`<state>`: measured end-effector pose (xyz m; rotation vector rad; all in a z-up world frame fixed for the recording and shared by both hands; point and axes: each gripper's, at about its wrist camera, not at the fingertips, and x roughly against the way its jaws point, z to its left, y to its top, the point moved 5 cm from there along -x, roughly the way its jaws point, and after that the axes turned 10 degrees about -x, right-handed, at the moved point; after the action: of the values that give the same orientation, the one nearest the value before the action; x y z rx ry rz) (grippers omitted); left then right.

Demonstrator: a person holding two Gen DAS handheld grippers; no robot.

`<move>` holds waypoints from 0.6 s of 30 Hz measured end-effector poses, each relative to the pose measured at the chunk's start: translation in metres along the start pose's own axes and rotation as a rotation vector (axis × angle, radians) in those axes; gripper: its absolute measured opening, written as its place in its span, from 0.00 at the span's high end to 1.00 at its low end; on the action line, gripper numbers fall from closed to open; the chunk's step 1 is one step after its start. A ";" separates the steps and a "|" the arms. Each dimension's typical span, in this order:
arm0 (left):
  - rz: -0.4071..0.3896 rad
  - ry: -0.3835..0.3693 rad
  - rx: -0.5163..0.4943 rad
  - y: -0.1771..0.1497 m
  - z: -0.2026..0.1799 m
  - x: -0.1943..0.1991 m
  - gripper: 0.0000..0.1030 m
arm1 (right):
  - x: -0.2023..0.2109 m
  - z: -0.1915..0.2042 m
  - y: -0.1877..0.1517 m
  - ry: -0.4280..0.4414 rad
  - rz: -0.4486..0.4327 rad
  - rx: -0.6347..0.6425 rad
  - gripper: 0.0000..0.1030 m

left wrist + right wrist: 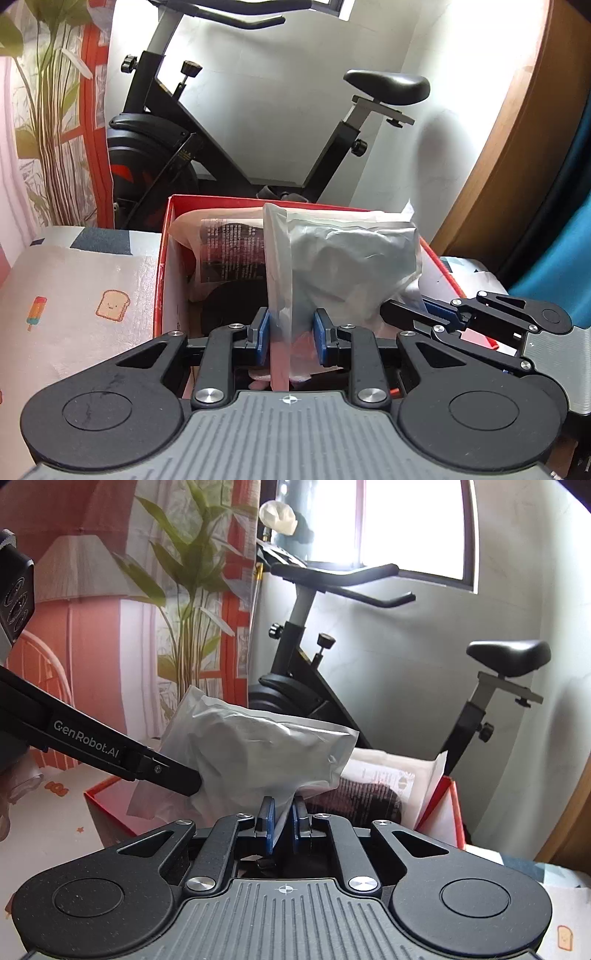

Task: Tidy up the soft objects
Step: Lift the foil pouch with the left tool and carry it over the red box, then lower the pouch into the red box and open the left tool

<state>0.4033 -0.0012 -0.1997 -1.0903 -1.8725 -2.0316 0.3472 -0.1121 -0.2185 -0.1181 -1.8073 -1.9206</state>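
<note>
Left wrist: crinkled translucent grey pouch (351, 258)

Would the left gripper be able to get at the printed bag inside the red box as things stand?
Probably not yet: the left gripper is shut on the grey bag, which the right gripper also pinches, and that bag hangs in front of the printed bag in the red box.

A crumpled grey plastic pouch (343, 258) hangs upright above the red box (166, 258) of packets.

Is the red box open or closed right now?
Open: the red box has no lid on, and a printed packet shows inside.
</note>
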 end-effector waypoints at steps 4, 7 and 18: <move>0.042 0.012 -0.004 -0.008 0.009 -0.016 0.74 | -0.021 -0.006 -0.013 0.011 0.067 -0.031 0.91; 0.068 0.006 -0.007 -0.016 0.012 -0.021 0.74 | -0.028 -0.006 -0.022 0.009 0.102 -0.019 0.91; 0.079 0.063 -0.074 -0.017 0.009 -0.011 0.57 | -0.014 -0.011 -0.022 0.014 0.107 -0.090 0.78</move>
<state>0.4049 0.0066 -0.2200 -1.0860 -1.7093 -2.0813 0.3539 -0.1188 -0.2457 -0.2264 -1.6715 -1.9227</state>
